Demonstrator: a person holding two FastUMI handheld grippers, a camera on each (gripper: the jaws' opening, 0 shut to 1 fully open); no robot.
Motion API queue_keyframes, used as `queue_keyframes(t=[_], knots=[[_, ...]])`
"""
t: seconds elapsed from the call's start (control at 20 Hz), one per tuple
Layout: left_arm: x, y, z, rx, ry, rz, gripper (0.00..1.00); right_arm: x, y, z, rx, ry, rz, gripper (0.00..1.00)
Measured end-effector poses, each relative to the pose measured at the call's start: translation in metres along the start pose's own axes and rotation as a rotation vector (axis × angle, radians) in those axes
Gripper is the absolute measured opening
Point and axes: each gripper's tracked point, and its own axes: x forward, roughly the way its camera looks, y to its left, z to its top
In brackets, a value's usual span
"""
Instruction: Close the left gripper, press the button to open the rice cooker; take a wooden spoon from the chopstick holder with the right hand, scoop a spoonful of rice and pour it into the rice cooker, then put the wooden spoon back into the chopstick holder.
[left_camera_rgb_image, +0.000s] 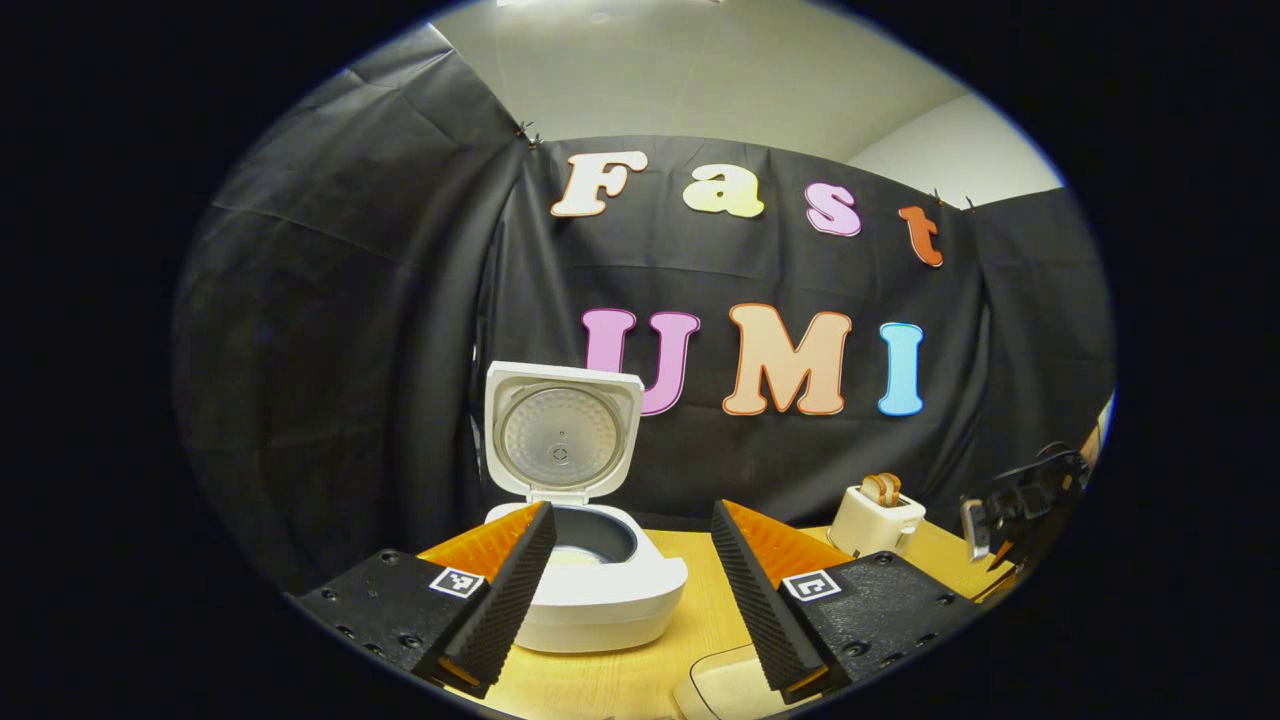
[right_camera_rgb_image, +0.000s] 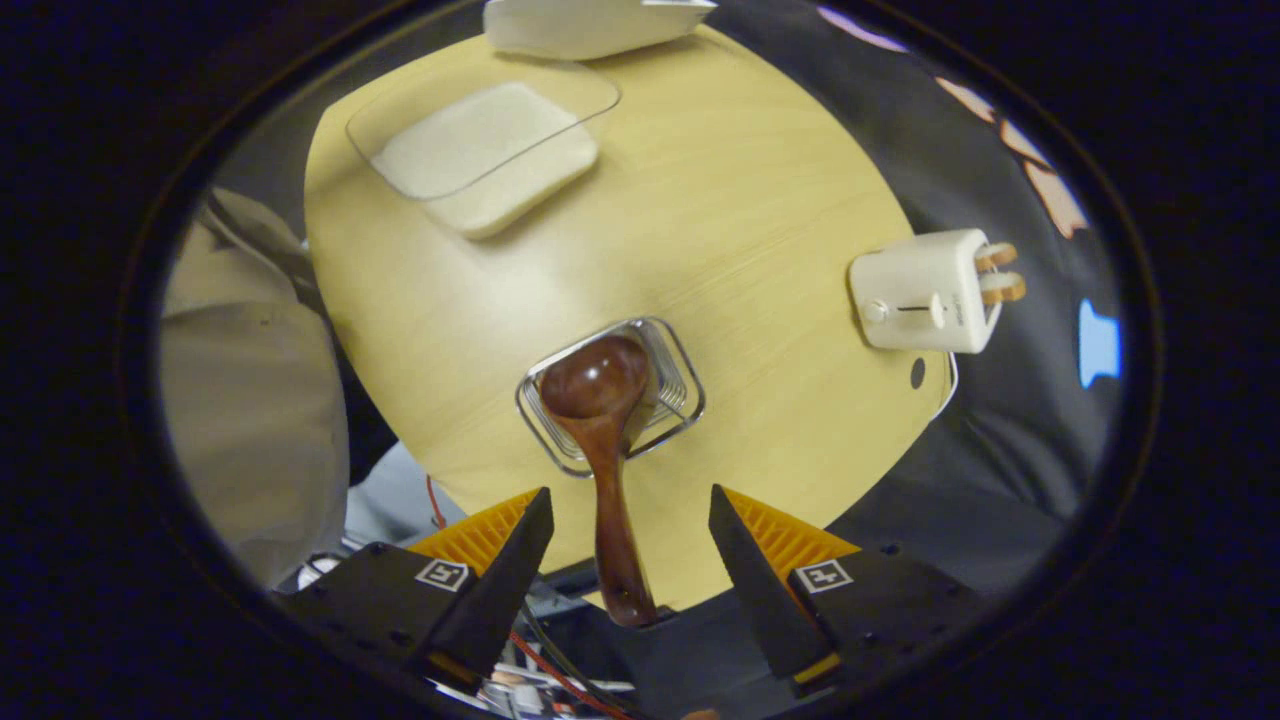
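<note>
Rice cooker (left_camera_rgb_image: 590, 560) stands lid-up on the desk (right_camera_rgb_image: 760, 180), so the button step looks done. Left tool (left_camera_rgb_image: 632, 575) hangs spread just in front of the rice cooker. Right tool (right_camera_rgb_image: 630, 560) is spread too, straddling the wooden spoon (right_camera_rgb_image: 605, 450) handle without touching it; the bowl rests in the chopstick holder (right_camera_rgb_image: 675, 395). Risk: pinching off-centre could tip the chopstick holder or let the glossy handle slip.
</note>
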Motion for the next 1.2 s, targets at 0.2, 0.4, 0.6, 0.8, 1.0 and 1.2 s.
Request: queue_keyframes(t=[0.2,0.4,0.6,0.8,1.0,1.2], knots=[[0.015,-0.005,0.015,0.021,-0.013,-0.019,0.92,-0.026,0.014,0.029,0.284,-0.201,0.063,0.96],[0.031,-0.010,0.035,0.077,-0.056,-0.041,0.87,-0.050,0.008,0.067,0.449,-0.426,0.042,0.96],[0.046,-0.010,0.049,0.092,-0.065,-0.044,0.88,-0.089,-0.004,0.099,0.545,-0.653,-0.046,0.96],[0.071,0.009,0.065,0.151,-0.074,0.001,0.92,-0.137,-0.003,0.137,0.604,-0.899,-0.106,0.98],[0.104,0.037,0.079,0.138,-0.050,0.065,0.92,-0.179,-0.011,0.151,0.679,-1.089,-0.202,1.00],[0.152,0.063,0.104,0.146,-0.064,0.116,0.88,-0.198,-0.003,0.155,0.755,-1.163,-0.230,0.96]])
